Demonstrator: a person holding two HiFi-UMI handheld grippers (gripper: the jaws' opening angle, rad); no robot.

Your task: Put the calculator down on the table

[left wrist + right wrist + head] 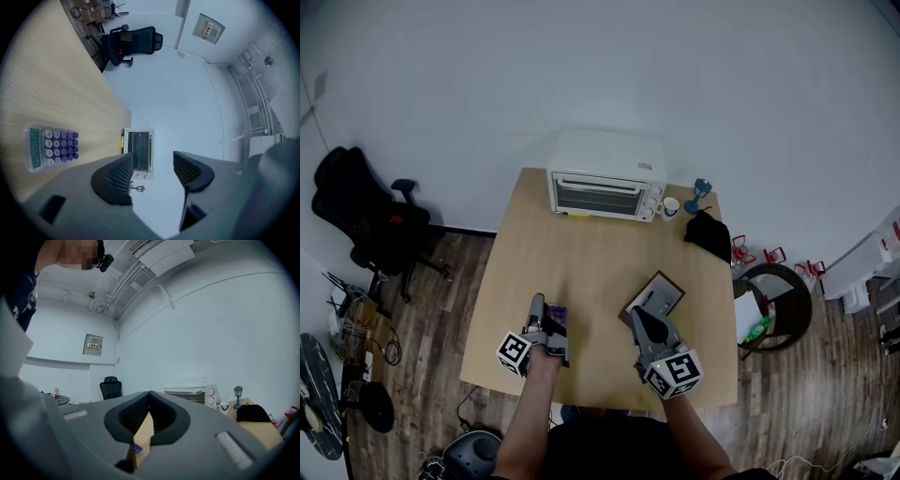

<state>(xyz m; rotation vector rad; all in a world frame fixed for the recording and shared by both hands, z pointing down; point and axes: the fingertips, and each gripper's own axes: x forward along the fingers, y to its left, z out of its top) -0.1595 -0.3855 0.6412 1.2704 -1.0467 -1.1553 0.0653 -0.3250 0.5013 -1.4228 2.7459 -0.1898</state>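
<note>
The calculator (558, 323) lies flat on the wood table (591, 262), low and a bit left of the middle in the head view. In the left gripper view it's at the left edge, keys up, w/ purple & white buttons (51, 147). Nothing holds it.

L gripper (539, 309) is just beside the calculator in the head view. Its own view shows the jaws apart w/ nothing btwn them (152, 171), only the wall & the far white toaster oven (138, 150) in the gap. So it's let go.

R gripper (639, 314) is low and right of center, near a flat brown board (656, 295). Its jaws are pressed together, tips touching, nothing in them (150, 394).

At the top of the table in the head view sits the toaster oven (605, 178). To its right are a small mug (671, 207), a little blue lamp (701, 194) & a black bag (708, 234). A black chair (366, 220) stands on the floor at the left.
</note>
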